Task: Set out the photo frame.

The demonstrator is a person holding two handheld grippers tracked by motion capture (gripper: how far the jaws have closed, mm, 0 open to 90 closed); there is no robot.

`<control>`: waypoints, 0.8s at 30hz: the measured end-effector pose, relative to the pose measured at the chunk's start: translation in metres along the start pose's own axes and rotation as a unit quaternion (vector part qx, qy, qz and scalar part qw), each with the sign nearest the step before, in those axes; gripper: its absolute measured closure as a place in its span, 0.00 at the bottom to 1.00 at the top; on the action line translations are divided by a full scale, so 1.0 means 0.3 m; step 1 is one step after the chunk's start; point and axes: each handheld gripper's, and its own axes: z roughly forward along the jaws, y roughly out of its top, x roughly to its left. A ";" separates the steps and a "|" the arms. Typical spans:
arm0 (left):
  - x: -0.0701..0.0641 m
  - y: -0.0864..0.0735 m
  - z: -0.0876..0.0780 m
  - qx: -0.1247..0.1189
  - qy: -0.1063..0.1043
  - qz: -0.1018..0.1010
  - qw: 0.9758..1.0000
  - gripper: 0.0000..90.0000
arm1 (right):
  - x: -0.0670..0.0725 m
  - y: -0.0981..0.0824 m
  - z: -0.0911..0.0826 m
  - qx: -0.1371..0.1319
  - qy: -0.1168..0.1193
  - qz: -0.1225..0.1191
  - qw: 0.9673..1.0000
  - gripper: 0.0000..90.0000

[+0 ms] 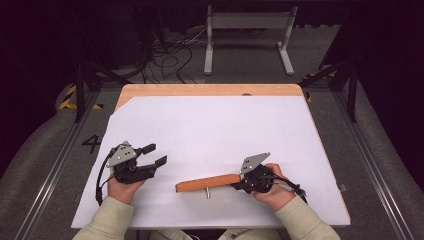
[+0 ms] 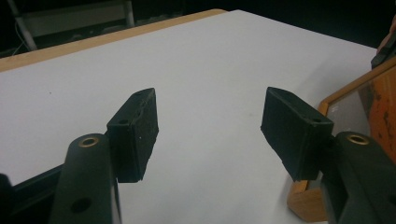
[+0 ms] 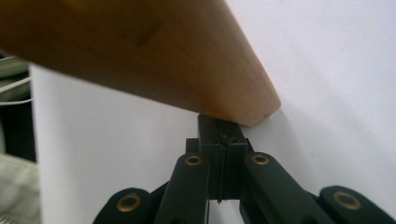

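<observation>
Two grippers: our right gripper pinches the wooden frame's right end, near us on the white table. Our left gripper waits open, left. Next, it probably must grab the frame's other end.

Smooth satin wooden piece, matt white table covering, wood table edge

Two black grippers are seen, the left gripper and the right gripper, each topped with a grey three-cornered plate dotted with small screws. A black cable is trailed from each. Flat rectangular black pads are carried on rounded arms with brass-coloured rivets, seen in both gripper views. Pale beige long sleeves are worn on both forearms.
</observation>
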 end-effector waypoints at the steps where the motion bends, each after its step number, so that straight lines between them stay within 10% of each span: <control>1: 0.002 -0.003 -0.001 0.002 0.002 0.000 1.000 0.41 | -0.004 0.004 0.002 0.001 -0.004 0.000 1.000 1.00; 24: 0.000 -0.006 0.014 0.010 -0.001 -0.004 1.000 0.40 | -0.136 0.149 0.092 -0.028 -0.039 0.058 0.997 1.00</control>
